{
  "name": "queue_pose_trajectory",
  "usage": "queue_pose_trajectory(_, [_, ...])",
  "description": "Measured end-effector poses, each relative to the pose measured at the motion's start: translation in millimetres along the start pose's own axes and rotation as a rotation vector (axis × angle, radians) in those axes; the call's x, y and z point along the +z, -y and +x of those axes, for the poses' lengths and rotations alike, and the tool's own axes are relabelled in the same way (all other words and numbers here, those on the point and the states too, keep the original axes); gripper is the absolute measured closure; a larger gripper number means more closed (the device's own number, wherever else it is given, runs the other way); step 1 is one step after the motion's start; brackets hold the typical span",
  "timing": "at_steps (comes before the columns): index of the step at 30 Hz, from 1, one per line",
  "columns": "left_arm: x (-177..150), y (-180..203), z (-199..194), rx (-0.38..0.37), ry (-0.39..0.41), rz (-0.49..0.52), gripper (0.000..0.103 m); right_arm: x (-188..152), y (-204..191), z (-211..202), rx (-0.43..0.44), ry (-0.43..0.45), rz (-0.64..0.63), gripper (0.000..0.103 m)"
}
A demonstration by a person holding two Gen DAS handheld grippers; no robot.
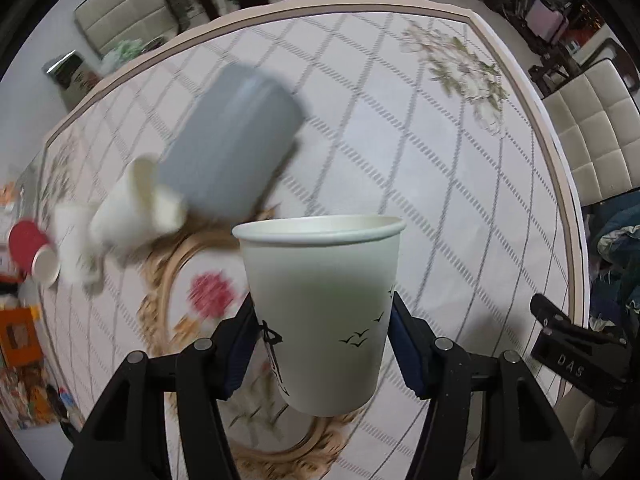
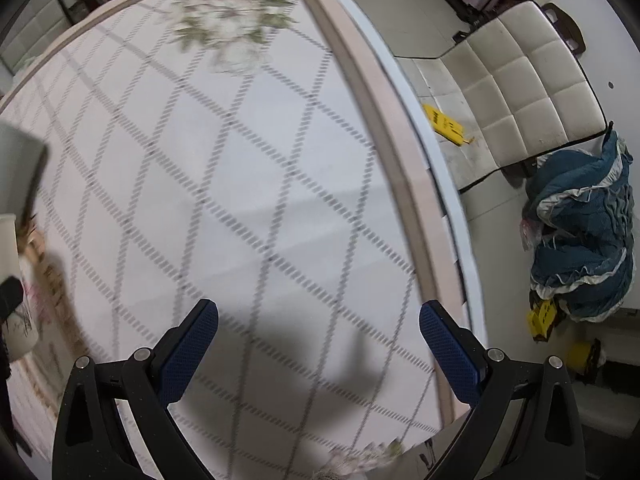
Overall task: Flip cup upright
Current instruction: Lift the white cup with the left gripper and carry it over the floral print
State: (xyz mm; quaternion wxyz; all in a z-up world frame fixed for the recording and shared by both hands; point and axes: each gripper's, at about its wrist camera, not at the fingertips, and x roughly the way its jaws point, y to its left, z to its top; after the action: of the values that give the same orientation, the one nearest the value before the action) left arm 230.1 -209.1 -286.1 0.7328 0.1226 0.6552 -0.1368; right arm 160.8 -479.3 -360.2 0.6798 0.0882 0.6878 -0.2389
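Note:
A white paper cup (image 1: pixel 320 312) with black bird drawings is upright, rim up, held above the table. My left gripper (image 1: pixel 322 344) is shut on its lower half, blue pads pressing both sides. The cup's edge also shows at the far left of the right wrist view (image 2: pixel 12 280). My right gripper (image 2: pixel 318 340) is open and empty above the tablecloth (image 2: pixel 240 200), near the table's right edge.
A big grey cup (image 1: pixel 236 140) and several white cups (image 1: pixel 136 208) lie tipped at the left, with a red cup (image 1: pixel 34 250) beyond. Padded chairs (image 1: pixel 592 128) stand around the table. A blue blanket (image 2: pixel 584 232) lies on the floor at right.

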Motion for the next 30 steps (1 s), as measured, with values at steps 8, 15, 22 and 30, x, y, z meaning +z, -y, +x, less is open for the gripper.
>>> queue_pose_trajectory(8, [-65.0,-46.0,8.7,0.031,-0.024,-0.131,0.045,-65.1,-75.5,-16.0,0.067,-0.027,-0.058,0.001])
queue_pose_trajectory(15, [-115.5,-76.8,26.7,0.036,-0.076,-0.222,0.045,-109.1,-124.5,-8.8,0.067,-0.061,-0.112,0.001])
queue_pose_trajectory(22, [-132.2,-86.3,60.1,0.011,-0.113,-0.250,0.044,-135.8,-139.0,-11.0,0.038,-0.063,-0.122,0.001])
queue_pose_trajectory(30, [-134.4,-99.6,82.0,-0.001,-0.135,-0.224,0.042,-150.3,-136.9,-16.0,0.019,-0.072,-0.102,0.001])
